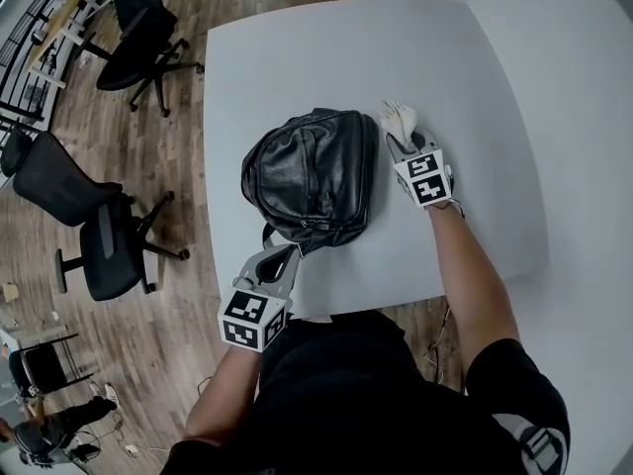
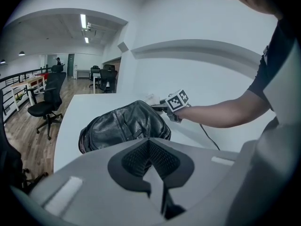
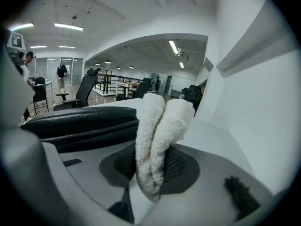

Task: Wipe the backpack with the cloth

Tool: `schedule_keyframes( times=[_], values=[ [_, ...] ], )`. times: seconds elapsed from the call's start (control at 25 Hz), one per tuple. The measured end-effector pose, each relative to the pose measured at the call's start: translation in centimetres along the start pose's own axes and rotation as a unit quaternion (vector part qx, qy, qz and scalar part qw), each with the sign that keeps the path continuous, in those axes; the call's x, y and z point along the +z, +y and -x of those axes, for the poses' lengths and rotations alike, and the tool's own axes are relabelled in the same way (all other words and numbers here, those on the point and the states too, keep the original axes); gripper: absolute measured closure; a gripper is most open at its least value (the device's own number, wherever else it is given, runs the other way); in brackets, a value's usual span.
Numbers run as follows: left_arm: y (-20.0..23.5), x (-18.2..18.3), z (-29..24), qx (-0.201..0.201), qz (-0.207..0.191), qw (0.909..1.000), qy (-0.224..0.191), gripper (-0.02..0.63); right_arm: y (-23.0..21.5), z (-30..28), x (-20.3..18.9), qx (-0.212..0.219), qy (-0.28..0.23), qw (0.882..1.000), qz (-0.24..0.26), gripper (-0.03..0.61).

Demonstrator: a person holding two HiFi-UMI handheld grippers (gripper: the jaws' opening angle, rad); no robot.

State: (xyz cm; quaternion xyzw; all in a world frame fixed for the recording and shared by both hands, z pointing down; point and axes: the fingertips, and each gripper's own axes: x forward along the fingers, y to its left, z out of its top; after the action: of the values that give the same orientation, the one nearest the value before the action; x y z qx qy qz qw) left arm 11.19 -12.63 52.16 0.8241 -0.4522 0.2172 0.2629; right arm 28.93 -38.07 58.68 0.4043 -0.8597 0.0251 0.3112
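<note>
A black leather backpack (image 1: 312,176) lies flat in the middle of the white table (image 1: 297,57). My right gripper (image 1: 401,139) is just right of the bag's far end, shut on a folded white cloth (image 1: 398,119). In the right gripper view the cloth (image 3: 160,126) stands up out of the gripper (image 3: 153,168), with the backpack (image 3: 80,121) close on its left. My left gripper (image 1: 280,263) is at the bag's near end by a strap, its jaws together. In the left gripper view that gripper (image 2: 150,161) is shut with nothing seen between the pads, and the backpack (image 2: 124,126) lies just beyond.
The table's near edge (image 1: 366,305) runs right in front of my body. A white wall (image 1: 584,117) closes off the right side. Black office chairs (image 1: 138,28) (image 1: 89,216) stand on the wooden floor to the left.
</note>
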Motion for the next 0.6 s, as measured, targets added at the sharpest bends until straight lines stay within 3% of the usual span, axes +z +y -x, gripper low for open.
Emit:
schedule_keyframes(
  times=[0.6],
  values=[
    [0.6, 0.2, -0.7, -0.015, 0.002, 0.9999, 0.003, 0.607, 1.9, -0.1, -0.5, 0.012, 0.010, 0.999, 0.028, 0.466]
  ],
)
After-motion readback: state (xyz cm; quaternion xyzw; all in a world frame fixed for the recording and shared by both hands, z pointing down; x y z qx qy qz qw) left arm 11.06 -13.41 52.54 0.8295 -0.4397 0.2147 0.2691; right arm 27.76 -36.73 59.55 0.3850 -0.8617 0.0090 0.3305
